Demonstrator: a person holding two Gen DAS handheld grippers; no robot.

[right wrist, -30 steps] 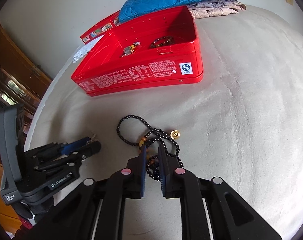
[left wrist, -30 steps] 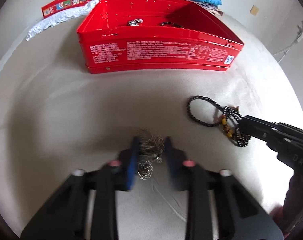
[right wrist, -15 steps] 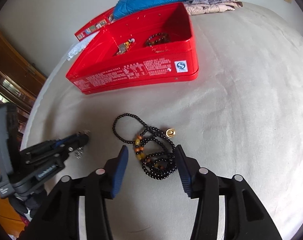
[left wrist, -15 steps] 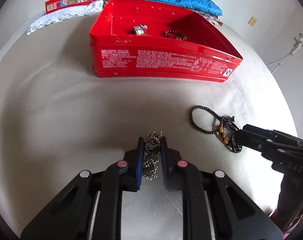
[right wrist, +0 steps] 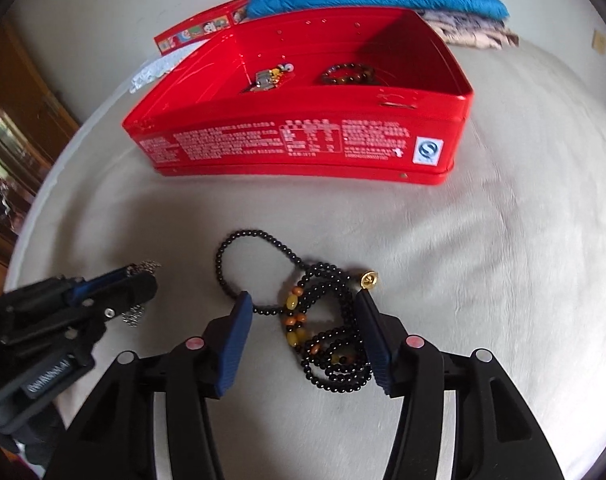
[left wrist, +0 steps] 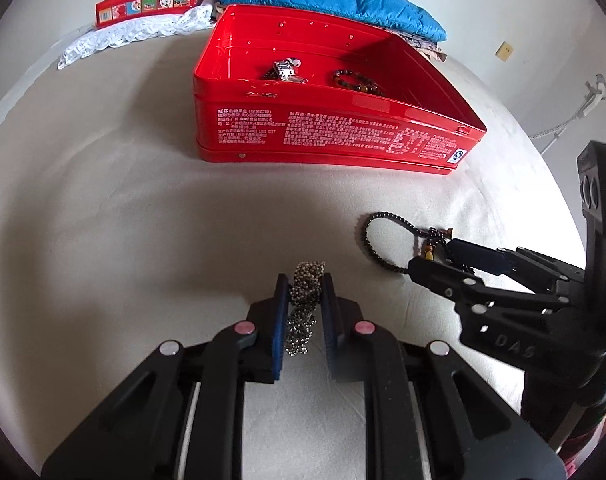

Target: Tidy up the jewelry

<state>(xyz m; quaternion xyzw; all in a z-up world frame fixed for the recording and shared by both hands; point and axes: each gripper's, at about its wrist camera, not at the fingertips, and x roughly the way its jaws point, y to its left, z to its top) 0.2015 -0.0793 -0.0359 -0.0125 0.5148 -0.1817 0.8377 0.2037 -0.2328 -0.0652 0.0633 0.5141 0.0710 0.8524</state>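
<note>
- Near the red tin (left wrist: 327, 136), a silver chain (left wrist: 303, 304) is gripped by the left tool (left wrist: 305, 296).
- Black bead necklace (right wrist: 327, 320) is straddled by the wide-spread right tool (right wrist: 303, 316), on the bed (right wrist: 503, 260).

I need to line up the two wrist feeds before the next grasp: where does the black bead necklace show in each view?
Left wrist: the black bead necklace lies at right of centre on the cloth, partly hidden behind the right gripper.
Right wrist: the necklace is low in the centre, between the open fingers.
Shared landmark: the red tin, beyond the necklace in both.
</note>
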